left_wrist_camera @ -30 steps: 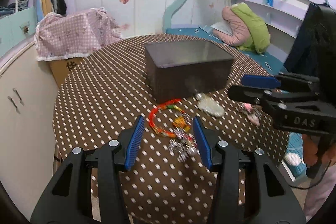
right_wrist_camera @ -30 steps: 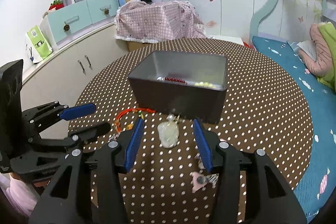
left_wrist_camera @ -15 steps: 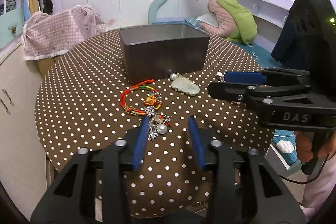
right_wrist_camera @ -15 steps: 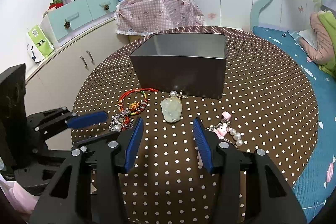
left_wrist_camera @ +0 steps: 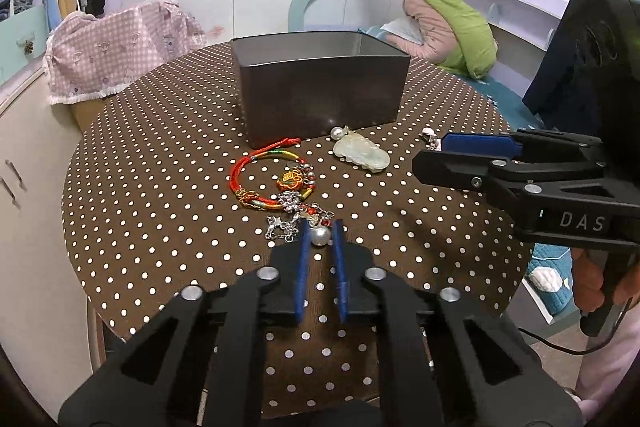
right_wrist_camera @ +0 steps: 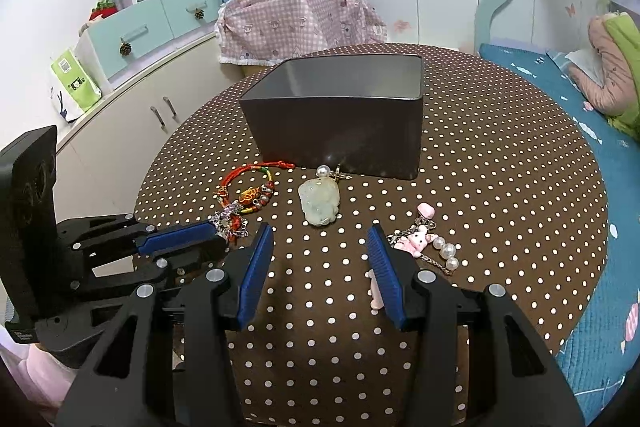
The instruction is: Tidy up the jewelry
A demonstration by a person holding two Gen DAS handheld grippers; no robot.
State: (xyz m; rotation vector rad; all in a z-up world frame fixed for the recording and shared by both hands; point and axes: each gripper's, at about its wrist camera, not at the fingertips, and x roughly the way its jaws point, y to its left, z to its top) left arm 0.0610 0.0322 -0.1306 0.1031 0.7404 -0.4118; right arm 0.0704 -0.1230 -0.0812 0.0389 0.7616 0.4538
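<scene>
Polka-dot table [left_wrist_camera: 160,187]: left hand-held gripper [left_wrist_camera: 320,239] pinches the silver charm's pearl [left_wrist_camera: 321,235]; right hand-held gripper [right_wrist_camera: 320,239] gapes wide.

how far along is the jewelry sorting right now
Nothing visibly done: the dark metal box shows no contents from here. In hand: the left gripper is shut on the silver pearl charm chain. Left on the table: red cord bracelet, pale jade pendant, pink bunny pearl keychain. The right gripper is open.

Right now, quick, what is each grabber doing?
Left gripper: shut on the silver charm chain's pearl bead.
Right gripper: open, holding nothing, above the table near the jade pendant.
</scene>
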